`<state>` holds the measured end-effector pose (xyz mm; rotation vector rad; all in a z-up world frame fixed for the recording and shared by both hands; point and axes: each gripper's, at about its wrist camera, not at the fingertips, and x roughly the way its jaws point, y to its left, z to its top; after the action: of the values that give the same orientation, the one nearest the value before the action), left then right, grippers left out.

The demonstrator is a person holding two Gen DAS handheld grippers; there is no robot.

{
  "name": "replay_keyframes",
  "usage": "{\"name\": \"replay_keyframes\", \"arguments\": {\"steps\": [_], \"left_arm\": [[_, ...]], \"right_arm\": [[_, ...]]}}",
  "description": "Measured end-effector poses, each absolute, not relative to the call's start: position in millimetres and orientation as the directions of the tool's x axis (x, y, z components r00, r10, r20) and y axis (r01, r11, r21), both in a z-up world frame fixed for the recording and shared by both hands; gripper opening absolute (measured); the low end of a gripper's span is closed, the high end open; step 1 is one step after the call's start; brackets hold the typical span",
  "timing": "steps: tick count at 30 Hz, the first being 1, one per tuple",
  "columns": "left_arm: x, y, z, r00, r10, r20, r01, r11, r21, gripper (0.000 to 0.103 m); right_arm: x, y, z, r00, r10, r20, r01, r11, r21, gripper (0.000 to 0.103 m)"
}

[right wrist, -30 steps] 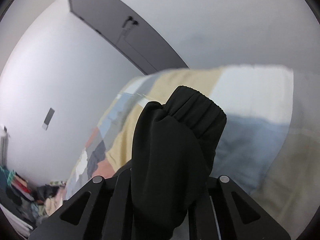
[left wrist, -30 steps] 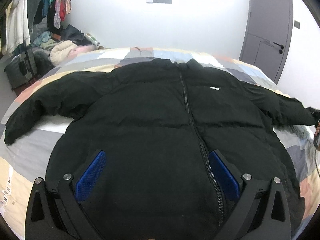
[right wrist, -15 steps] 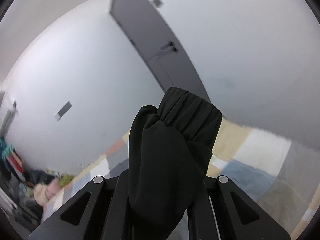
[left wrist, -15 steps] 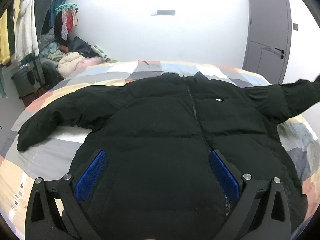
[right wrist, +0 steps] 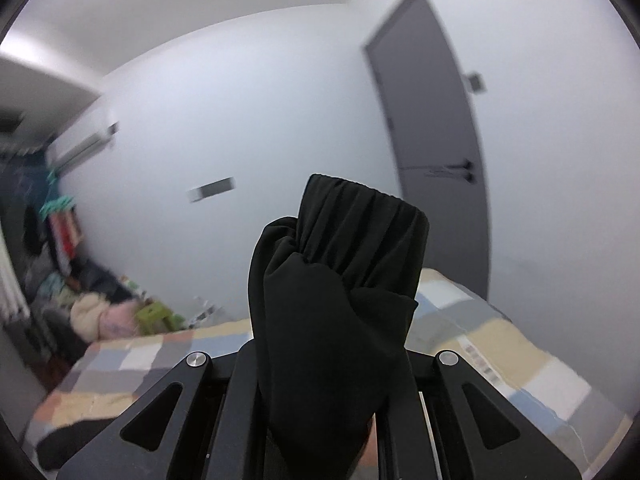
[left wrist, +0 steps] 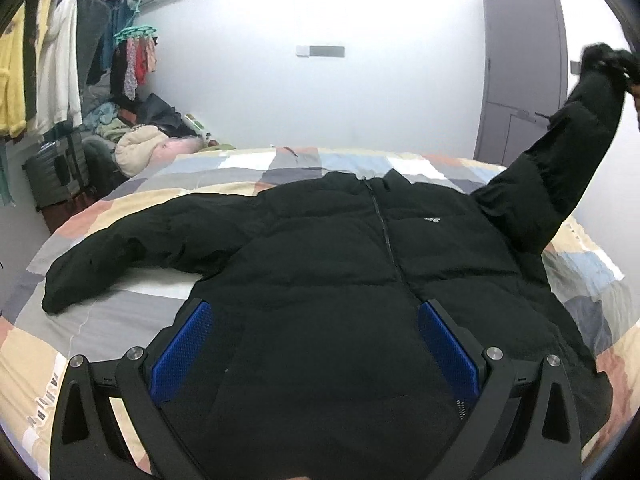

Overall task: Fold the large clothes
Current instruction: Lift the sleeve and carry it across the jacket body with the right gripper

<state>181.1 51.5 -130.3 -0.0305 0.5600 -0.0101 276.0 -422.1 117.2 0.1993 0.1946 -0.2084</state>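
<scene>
A black padded zip-front jacket (left wrist: 340,264) lies face up, spread over a bed with a patchwork quilt of beige, grey, blue and coral blocks (left wrist: 120,208). Its hem runs under the left gripper (left wrist: 316,344) and out of the bottom of the left wrist view, so the lower edge cannot be seen. The left gripper stands wide open, its blue pads (left wrist: 182,350) apart over the jacket's lower front, with nothing pinched between them.

One sleeve (left wrist: 120,248) lies flat on the quilt. The other sleeve (left wrist: 560,168) rises off the bed toward the frame's right edge, where the right gripper holding it is cut off and blurred. In the right wrist view, the right gripper (right wrist: 328,360) is clamped on the sleeve's gathered elastic cuff (right wrist: 360,232); the bunched fabric hides its fingertips entirely. Behind it a grey door (right wrist: 432,140) and a pile of clothes (right wrist: 92,312) are smeared by blur.
</scene>
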Motion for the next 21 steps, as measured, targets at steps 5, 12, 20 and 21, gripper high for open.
{"name": "replay_keyframes", "arguments": {"steps": [5,12,20,21], "left_arm": [[181,70,-131,0.850,-0.024,-0.527,-0.016,0.997,-0.071,0.103],[185,93,-136,0.856,-0.002,-0.517,-0.047,0.995,-0.082,0.103],[190,121,-149,0.836,-0.023,-0.548,-0.078,0.984,-0.161,0.103],[191,121,-151,0.835,-0.025,-0.550,-0.077,0.984,-0.162,0.103]], "right_arm": [[314,-333,119,0.976,-0.070,-0.207,0.085,0.994,0.063,0.010],[366,-210,91,0.953,0.129,-0.275,-0.138,0.990,-0.015,0.011],[397,-83,12,0.845,0.334,-0.417,-0.360,0.933,0.016,0.011],[403,-72,4,0.834,0.343,-0.432,-0.373,0.928,0.017,0.011]]}}
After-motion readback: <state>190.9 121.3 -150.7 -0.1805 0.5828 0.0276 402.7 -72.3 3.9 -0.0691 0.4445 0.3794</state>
